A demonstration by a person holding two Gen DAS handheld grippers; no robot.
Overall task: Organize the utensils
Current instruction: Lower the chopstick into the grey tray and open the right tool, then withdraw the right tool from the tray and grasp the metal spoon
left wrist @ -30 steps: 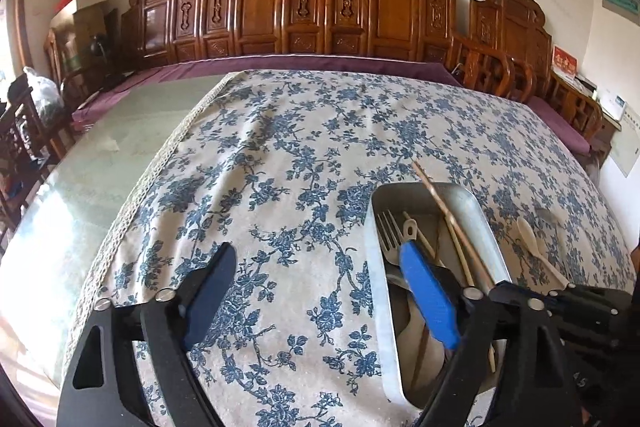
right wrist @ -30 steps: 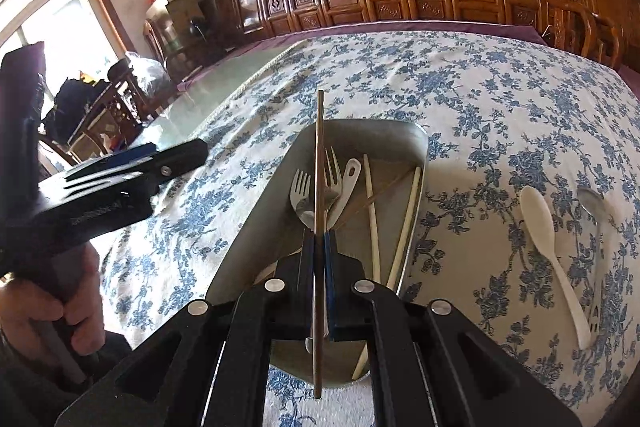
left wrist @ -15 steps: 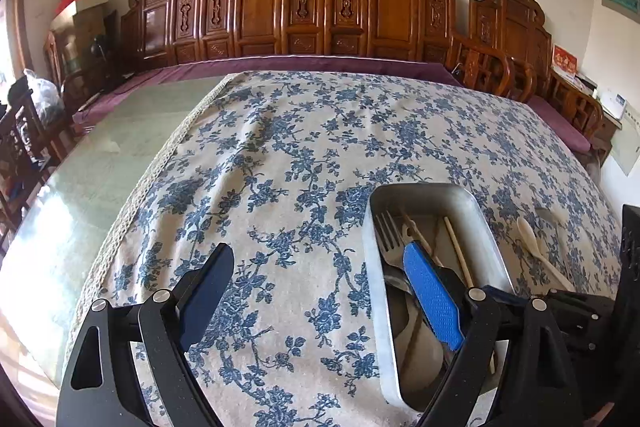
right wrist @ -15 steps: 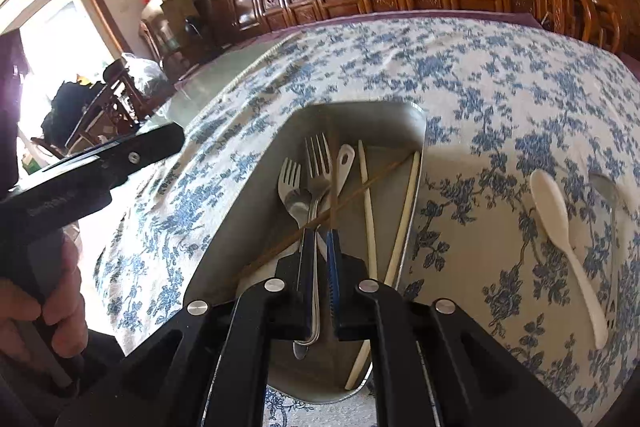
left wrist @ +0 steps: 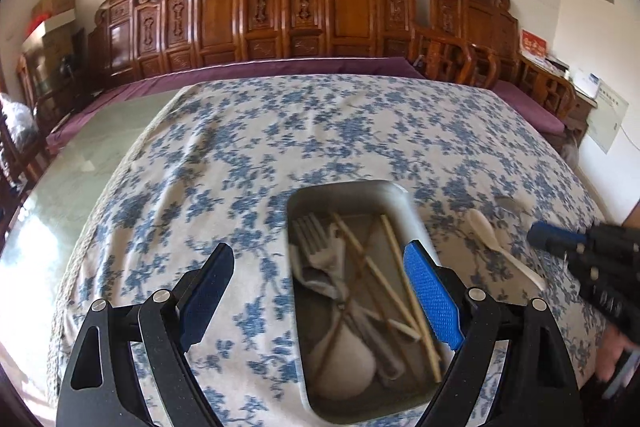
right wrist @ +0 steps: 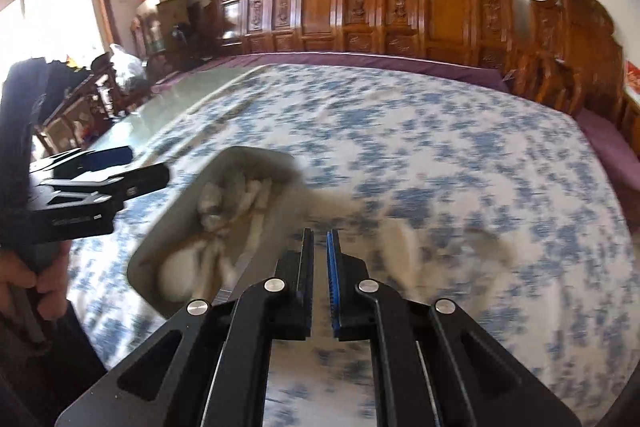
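1. In the left wrist view, the left gripper (left wrist: pixel 320 291) hangs low in the frame with its blue-padded jaws spread wide and nothing between the pads.
2. Behind its right finger, in the lower centre of that view, a metal tray (left wrist: pixel 297 291) lies on the blue-flowered tablecloth (left wrist: pixel 280 131). The finger covers part of the tray's right rim.
3. Inside the tray lie forks (left wrist: pixel 316 243) at the upper left, several chopsticks (left wrist: pixel 394 247) crossing one another, and a pale spoon (left wrist: pixel 344 359) toward the near end.
4. To the right of the tray, a white spoon (left wrist: pixel 492 239) rests on the cloth, apart from the tray. A grey utensil past it is too blurred to name.
5. The right gripper (right wrist: pixel 319 239) sits in the lower centre of its own view, jaws nearly together with only a thin slit, empty. In the left wrist view it enters at the right edge, near the white spoon.
6. The right wrist view is heavily blurred; the tray shows left of the jaws.
7. A hand (right wrist: pixel 44 283) holds the left gripper at that view's left edge.
8. Carved wooden chairs (left wrist: pixel 340 7) line the far wall.
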